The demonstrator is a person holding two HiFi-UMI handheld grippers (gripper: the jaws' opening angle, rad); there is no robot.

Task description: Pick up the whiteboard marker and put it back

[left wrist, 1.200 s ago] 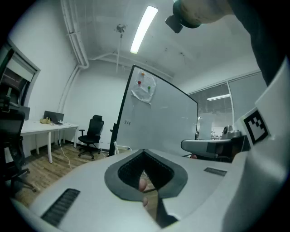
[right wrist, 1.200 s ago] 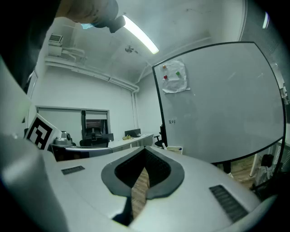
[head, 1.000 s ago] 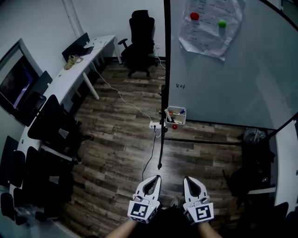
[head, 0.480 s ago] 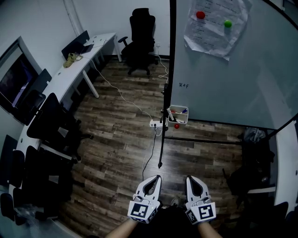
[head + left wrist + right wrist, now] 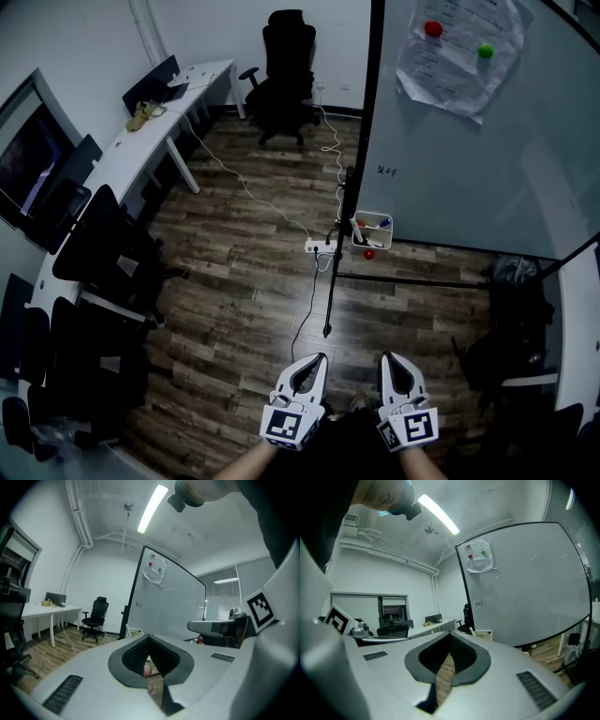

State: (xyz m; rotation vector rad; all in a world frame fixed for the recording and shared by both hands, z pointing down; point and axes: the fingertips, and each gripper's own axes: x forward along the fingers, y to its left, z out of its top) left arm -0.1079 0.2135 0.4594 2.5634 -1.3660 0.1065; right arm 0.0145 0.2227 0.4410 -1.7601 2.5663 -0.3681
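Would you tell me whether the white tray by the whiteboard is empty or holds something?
Not empty: a blue tip and a red tip show inside the white tray.

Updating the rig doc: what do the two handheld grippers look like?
The left gripper and right gripper match: white moulded fingers tapering to a point, lined with dark ribbed pads around a teardrop gap, with small slotted grilles on the backs. Each carries a white cube with black square markers. No cables or sleeves show.
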